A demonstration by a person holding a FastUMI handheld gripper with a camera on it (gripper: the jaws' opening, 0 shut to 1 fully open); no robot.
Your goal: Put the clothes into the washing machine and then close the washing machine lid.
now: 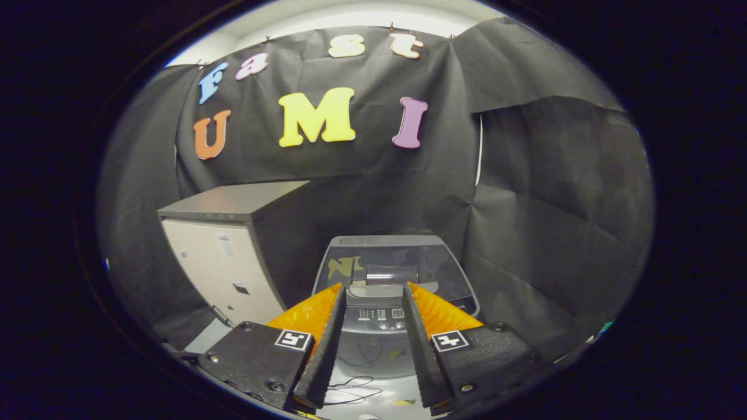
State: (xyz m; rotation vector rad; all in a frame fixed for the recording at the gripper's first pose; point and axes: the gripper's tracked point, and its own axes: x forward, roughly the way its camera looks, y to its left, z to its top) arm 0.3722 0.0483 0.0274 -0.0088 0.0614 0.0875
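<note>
Your gripper (373,291) hangs released over the floor, facing the small grey top-loading washing machine (388,326)

Your fingers stand parted with nothing between them; the machine's control panel shows in the gap, just ahead of the tips. Its dark glossy lid (385,262) lies flat and closed beyond the fingertips. A grey-topped, pale-fronted cabinet (227,256) stands just beside the machine, and thin black cables (350,388) trail on the floor under your fingers
</note>
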